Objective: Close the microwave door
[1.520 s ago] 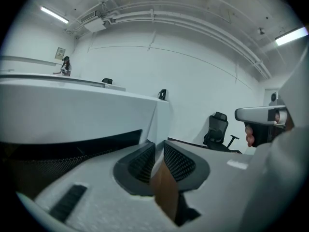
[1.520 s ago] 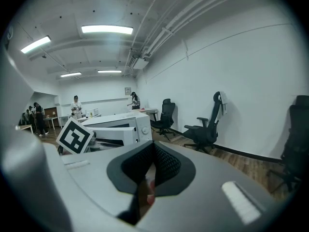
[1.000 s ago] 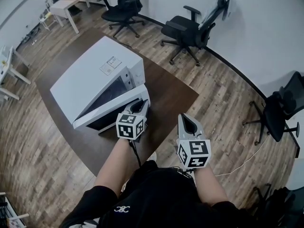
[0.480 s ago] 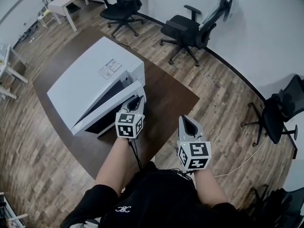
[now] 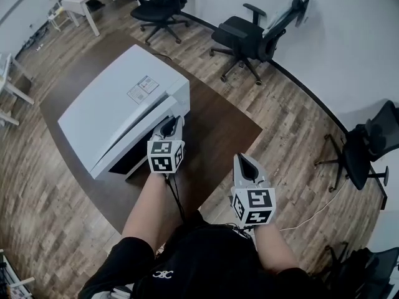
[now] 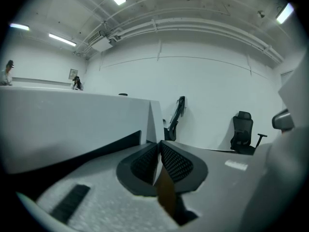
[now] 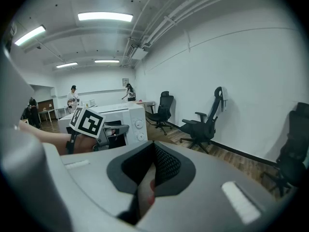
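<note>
I am looking at the white microwave (image 5: 112, 104), which is sitting on the dark brown tabletop (image 5: 218, 120). Its door (image 5: 134, 139) is standing almost closed, leaving only a thin dark gap, so I cannot see what is inside. My left gripper (image 5: 170, 124) is sitting right at the door's free end. Its jaws have just been closing and are now together with nothing between them. My right gripper (image 5: 244, 161) is hanging near the tabletop's edge, jaws together and empty. Black office chairs (image 5: 246, 36) are standing on the wood floor (image 5: 293, 123) by the white wall (image 5: 349, 36).
</note>
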Action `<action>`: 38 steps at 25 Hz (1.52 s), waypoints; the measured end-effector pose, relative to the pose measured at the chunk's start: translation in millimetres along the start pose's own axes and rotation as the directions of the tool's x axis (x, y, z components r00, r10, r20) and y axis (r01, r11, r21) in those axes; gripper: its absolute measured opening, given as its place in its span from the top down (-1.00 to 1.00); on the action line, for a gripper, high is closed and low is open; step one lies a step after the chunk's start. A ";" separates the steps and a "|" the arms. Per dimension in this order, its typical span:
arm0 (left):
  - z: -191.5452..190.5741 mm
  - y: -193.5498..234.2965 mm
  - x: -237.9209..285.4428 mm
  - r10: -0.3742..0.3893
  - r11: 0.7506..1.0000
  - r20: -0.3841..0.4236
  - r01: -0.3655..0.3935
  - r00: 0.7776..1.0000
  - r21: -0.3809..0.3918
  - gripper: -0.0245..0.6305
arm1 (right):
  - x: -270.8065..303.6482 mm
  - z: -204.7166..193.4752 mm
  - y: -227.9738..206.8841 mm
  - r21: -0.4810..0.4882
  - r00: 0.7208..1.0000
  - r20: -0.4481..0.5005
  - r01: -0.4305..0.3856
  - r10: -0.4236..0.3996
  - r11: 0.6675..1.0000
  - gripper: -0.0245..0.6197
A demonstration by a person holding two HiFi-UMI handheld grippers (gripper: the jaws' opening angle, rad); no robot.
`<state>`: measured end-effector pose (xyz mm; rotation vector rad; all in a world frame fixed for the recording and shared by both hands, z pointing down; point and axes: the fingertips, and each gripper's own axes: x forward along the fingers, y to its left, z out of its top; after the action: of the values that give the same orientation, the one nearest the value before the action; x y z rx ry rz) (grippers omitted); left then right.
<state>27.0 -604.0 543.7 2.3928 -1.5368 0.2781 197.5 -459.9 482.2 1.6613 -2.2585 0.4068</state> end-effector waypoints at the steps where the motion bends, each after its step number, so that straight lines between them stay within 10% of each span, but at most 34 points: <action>1: 0.6 2.0 0.9 0.007 1.000 0.001 -0.007 1.000 0.001 0.82 | 0.5 -0.8 0.4 0.000 1.000 -0.002 -0.001 0.001 1.000 0.90; 38: 0.9 2.9 -35.4 0.178 0.984 -0.048 -0.179 0.983 -0.012 0.90 | -11.4 2.6 17.6 0.000 0.997 0.051 -0.055 0.055 0.999 0.90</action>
<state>9.6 -575.3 532.3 2.2222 -1.7281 0.3555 183.6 -445.9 474.5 1.6316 -2.3454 0.3828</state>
